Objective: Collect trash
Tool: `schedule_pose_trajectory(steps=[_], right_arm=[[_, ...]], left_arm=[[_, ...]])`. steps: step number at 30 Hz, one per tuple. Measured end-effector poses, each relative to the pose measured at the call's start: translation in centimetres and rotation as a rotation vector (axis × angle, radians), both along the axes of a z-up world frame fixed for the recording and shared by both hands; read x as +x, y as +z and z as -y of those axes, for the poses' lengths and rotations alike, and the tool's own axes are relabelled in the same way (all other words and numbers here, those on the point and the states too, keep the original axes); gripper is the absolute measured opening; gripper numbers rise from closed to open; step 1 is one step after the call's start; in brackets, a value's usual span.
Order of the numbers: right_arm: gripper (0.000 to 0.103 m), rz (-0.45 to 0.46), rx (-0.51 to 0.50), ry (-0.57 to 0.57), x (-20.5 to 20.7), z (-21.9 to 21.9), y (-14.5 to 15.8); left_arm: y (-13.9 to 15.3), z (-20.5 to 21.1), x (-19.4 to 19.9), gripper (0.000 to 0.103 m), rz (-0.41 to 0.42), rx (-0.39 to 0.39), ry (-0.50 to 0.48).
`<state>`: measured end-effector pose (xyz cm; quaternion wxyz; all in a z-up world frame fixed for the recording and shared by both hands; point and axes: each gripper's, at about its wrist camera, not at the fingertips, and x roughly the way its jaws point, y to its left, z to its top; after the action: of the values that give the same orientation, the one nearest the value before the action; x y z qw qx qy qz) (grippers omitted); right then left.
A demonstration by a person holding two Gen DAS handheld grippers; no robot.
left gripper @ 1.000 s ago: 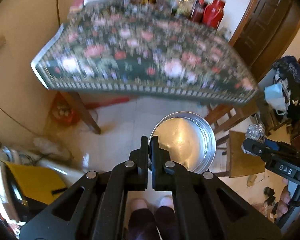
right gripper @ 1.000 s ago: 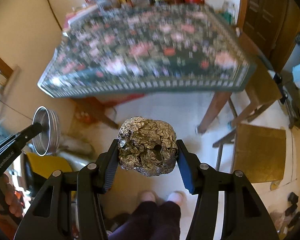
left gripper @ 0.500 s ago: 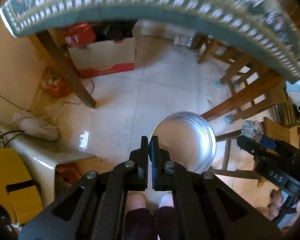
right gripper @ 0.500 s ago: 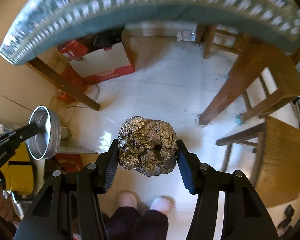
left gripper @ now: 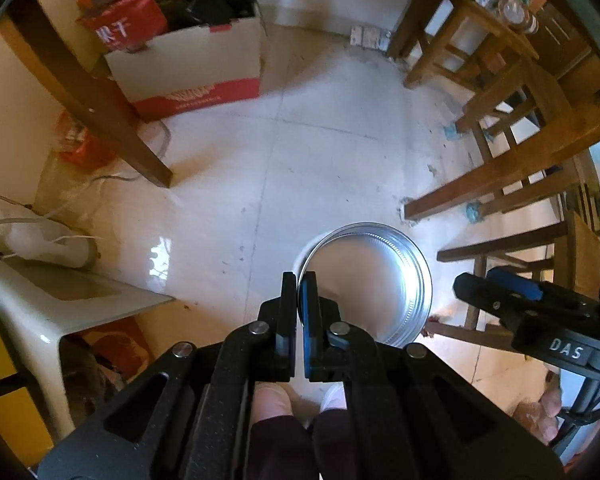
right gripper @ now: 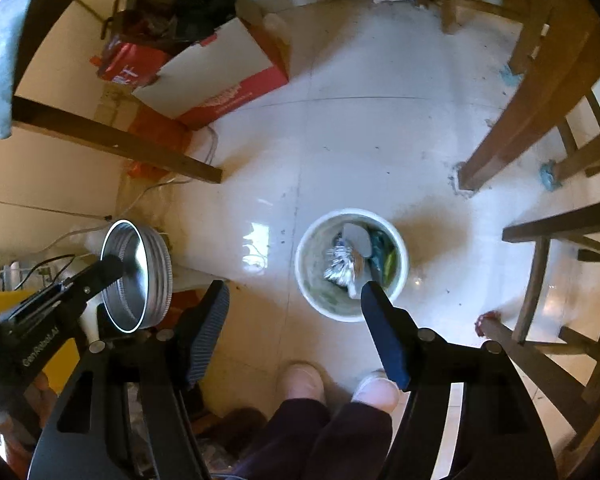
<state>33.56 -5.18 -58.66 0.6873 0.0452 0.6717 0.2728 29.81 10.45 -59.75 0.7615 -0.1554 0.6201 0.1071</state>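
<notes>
Now the right gripper point(right gripper: 292, 304), jaws just opened and empty, should wait over the bin point(right gripper: 314, 236) at frame centre, while the left gripper point(left gripper: 299, 288) pinches the metal lid point(left gripper: 400, 280).

"DAS" on right gripper point(left gripper: 496, 286) body

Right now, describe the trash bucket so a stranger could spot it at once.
Start at the pale tiled floor between the wooden table legs and chairs. The trash bucket stands there alone, ahead of the person's slippers. It is round, white-rimmed and open-topped, with crumpled foil among its scraps.
</notes>
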Motion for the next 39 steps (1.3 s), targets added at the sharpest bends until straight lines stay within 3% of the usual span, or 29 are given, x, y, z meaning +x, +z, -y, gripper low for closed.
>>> schedule_pose_trajectory(steps=[5,7,9,10,15,22,27,39], right_arm=[[0.065,0.024,-0.059,-0.025,0.3,1.6,0.6],[0.065,0.023,-0.063,-0.044,0.6,2.4,0.7],[0.065,0.028,-0.056,-0.066,0.8,3.3,1.2],[0.065,0.031,-0.058,-0.076,0.8,3.7,1.5],[0.065,0.047,-0.059,-0.114,0.8,5.4,4.1],[0.065,0.101,-0.034,-0.126,0.1,6.9,11.1],[0.065,0.187,0.011,-0.115,-0.9,7.9,19.5],[0.065,0.562,0.156,-0.101,-8.0,10.4,41.5]], left_arm=[[-1.7,2.4,1.4,0.001,-0.039,-0.062,-0.054],[-1.9,3.2,1.9,0.005,-0.049,-0.094,-0.072],[-2.5,4.5,2.6,0.037,-0.095,-0.095,-0.109],[-2.8,4.9,2.9,0.043,-0.113,-0.084,-0.120],[-0.6,6.7,3.1,0.045,-0.123,-0.034,-0.173],[10.1,7.7,1.7,0.045,-0.038,-0.008,-0.163],[20.4,7.9,-0.3,0.045,0.064,0.027,-0.140],[45.6,10.1,-9.3,0.045,0.470,0.130,-0.185]])
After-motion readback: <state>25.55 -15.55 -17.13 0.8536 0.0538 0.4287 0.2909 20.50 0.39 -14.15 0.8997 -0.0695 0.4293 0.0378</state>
